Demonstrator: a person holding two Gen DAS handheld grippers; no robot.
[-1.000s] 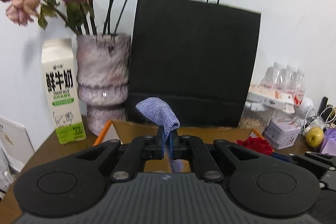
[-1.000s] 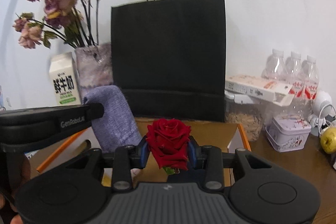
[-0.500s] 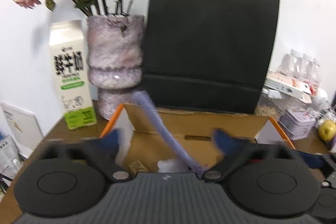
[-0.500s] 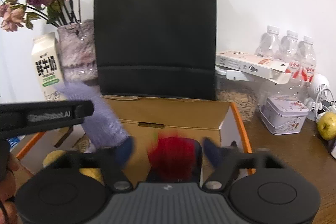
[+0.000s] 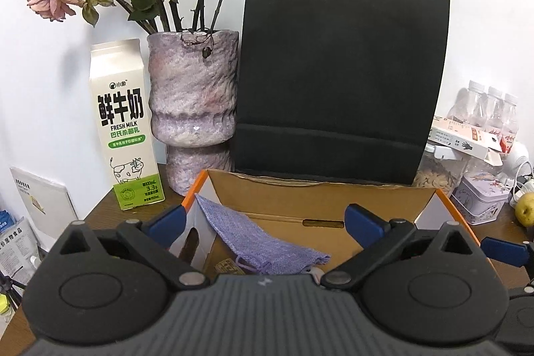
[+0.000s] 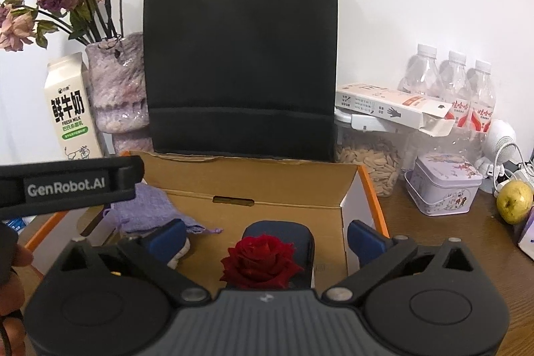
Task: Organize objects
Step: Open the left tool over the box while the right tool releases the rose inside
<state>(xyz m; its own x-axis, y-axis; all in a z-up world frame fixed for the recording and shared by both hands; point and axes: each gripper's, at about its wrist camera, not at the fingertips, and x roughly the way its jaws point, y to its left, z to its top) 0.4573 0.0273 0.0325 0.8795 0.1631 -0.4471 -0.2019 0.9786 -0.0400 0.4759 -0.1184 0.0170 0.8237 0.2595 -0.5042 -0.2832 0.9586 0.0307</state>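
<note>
left gripper [image 5: 263,219]: jaws wide apart, empty | purple pouch [image 5: 263,242] lies in box [image 5: 320,202] just below it, slanting left-up | right gripper [image 6: 265,237]: jaws opening, rose [image 6: 260,262] loose between them, resting in box

Dark brown wooden table [image 6: 417,232] carrying, ahead of the claws, an open cardboard box [image 6: 280,189], with a black paper bag [image 6: 240,55] behind it, a vase [image 5: 193,109] and milk carton [image 5: 123,129] to the left, and a tin [image 6: 444,186], bottles [image 6: 454,82] and yellow-green fruit [image 6: 514,201] to the right.
</note>
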